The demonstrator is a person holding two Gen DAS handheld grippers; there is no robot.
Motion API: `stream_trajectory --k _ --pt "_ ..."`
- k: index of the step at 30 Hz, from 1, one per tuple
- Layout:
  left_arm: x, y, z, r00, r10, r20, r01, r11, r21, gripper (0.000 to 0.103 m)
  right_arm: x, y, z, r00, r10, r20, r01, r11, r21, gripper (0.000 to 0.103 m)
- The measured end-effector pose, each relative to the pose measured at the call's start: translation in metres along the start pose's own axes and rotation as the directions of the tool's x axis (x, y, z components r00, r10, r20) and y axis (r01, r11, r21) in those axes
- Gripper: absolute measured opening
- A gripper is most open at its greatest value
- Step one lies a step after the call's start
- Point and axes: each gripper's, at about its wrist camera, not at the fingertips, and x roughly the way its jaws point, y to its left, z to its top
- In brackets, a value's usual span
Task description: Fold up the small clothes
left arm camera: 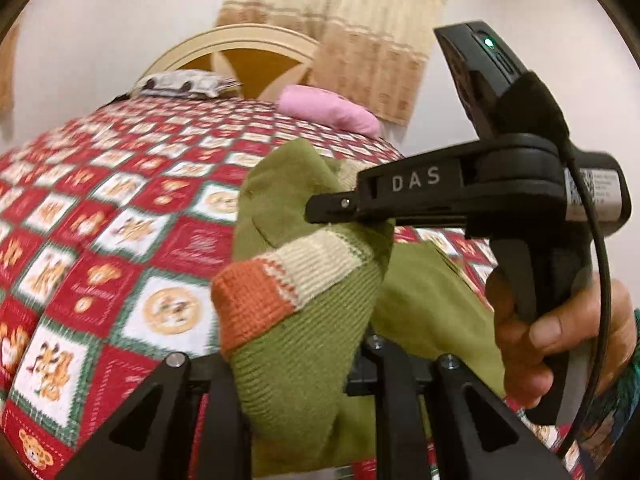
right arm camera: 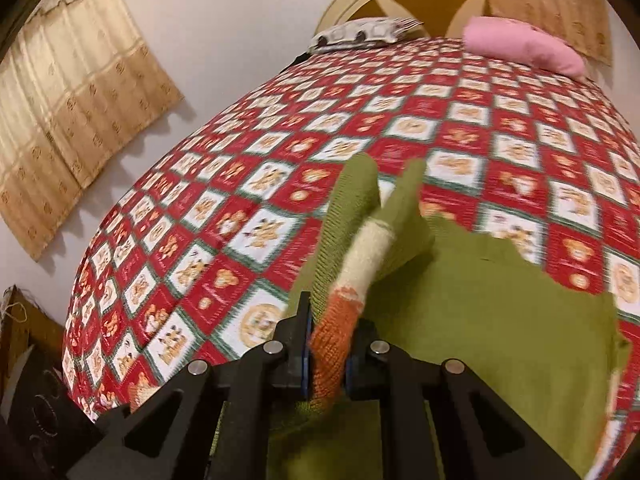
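A small green knitted garment (left arm camera: 308, 340) with a cream and orange striped cuff (left arm camera: 260, 300) hangs above the red patterned bed cover (left arm camera: 120, 220). My left gripper (left arm camera: 304, 376) is shut on its green knit near the cuff. My right gripper (left arm camera: 332, 208) shows in the left wrist view from the side, shut on the same garment higher up. In the right wrist view my right gripper (right arm camera: 328, 364) is shut on the orange cuff (right arm camera: 332, 340), and the green body (right arm camera: 500, 320) drapes down to the right over the bed cover (right arm camera: 240, 200).
A pink pillow (left arm camera: 332, 112) and a grey patterned pillow (left arm camera: 184, 84) lie by the cream headboard (left arm camera: 240, 40); both show in the right wrist view too. Beige curtains (right arm camera: 72, 112) hang on the wall. Dark objects (right arm camera: 36, 412) stand beside the bed at the left.
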Motion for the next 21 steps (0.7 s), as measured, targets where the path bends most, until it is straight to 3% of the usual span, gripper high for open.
stream_trajectory --k 7,21 --pt "0.018 -0.064 -0.003 0.997 -0.038 -0.062 0.045 0.992 0.116 0.019 -0.034 -0.062 -0.022 0.999 -0.036 0.013 0.035 0.997 0.065 0.011" --pt "0.062 -0.156 -0.022 0.984 -0.065 -0.166 0.104 0.966 0.238 0.019 -0.069 -0.167 -0.072 0.994 -0.106 -0.004 0.105 0.976 0.191 0.011"
